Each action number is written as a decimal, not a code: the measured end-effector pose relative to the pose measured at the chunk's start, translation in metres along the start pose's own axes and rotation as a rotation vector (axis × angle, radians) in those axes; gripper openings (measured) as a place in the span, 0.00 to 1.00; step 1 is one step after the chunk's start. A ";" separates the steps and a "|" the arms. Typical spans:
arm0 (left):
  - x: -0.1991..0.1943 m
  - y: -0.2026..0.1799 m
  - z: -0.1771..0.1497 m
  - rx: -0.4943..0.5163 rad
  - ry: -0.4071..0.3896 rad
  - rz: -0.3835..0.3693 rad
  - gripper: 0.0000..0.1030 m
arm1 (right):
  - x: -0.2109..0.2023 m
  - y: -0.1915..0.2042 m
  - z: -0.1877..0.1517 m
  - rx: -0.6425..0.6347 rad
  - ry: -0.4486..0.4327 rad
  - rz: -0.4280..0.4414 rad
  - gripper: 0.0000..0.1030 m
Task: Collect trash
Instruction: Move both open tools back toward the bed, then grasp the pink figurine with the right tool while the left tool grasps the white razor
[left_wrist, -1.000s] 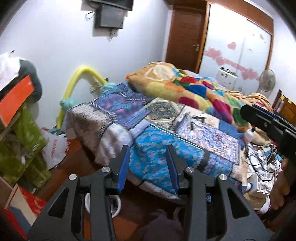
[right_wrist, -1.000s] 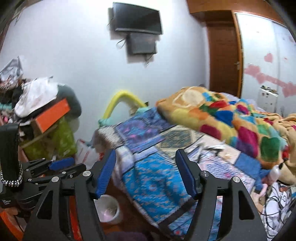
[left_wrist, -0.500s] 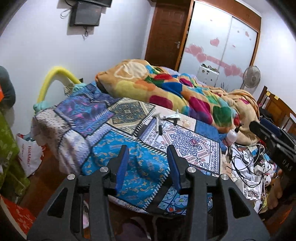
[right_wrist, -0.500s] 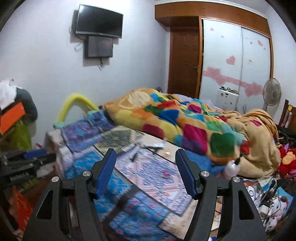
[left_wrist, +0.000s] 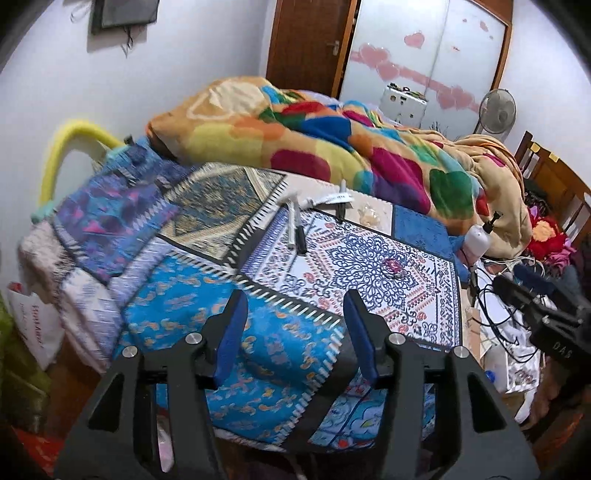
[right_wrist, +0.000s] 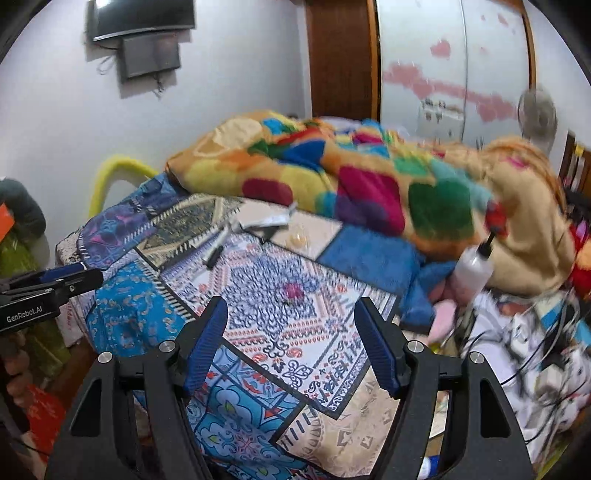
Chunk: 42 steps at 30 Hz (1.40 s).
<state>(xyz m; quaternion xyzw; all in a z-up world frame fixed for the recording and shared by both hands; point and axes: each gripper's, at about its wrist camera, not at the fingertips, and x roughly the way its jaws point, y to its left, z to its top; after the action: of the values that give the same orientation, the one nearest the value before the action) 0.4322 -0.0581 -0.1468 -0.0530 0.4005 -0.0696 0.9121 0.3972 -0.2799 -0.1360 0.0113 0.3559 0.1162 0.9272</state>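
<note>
Trash lies on the patterned quilt (left_wrist: 177, 314) of the bed: two markers (left_wrist: 295, 229), a white wrapper (left_wrist: 328, 199), a crumpled clear plastic piece (left_wrist: 369, 214) and a small pink wrapper (left_wrist: 393, 266). My left gripper (left_wrist: 295, 299) hovers over the quilt's near blue corner, well short of them, its jaws opening with nothing between them. The right wrist view shows the same markers (right_wrist: 218, 247), white wrapper (right_wrist: 266, 221) and pink wrapper (right_wrist: 291, 291). My right gripper (right_wrist: 291, 304) points at the pink wrapper from a distance, jaws opening and empty.
A heaped colourful blanket (left_wrist: 332, 140) covers the far half of the bed. A white spray bottle (left_wrist: 478, 236) leans at the bed's right side above tangled cables (left_wrist: 495, 314). A yellow foam tube (left_wrist: 70, 140) and a white bag (left_wrist: 29, 321) stand left.
Both views have swung from the left clutter and floor onto the bed, and both grippers have come lower and closer to the quilt. Both pairs of jaws stand wider.
</note>
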 end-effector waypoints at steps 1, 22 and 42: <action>0.008 0.000 0.002 -0.002 0.009 -0.003 0.52 | 0.008 -0.006 -0.001 0.016 0.026 0.014 0.66; 0.164 0.007 0.043 0.043 0.121 0.014 0.37 | 0.138 -0.004 0.004 -0.069 0.179 0.021 0.43; 0.168 0.015 0.027 0.080 0.146 0.071 0.07 | 0.136 -0.014 0.004 -0.057 0.205 0.052 0.21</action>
<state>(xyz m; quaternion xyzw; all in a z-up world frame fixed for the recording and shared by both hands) 0.5656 -0.0702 -0.2522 0.0028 0.4645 -0.0567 0.8838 0.5008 -0.2629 -0.2241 -0.0179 0.4449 0.1507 0.8826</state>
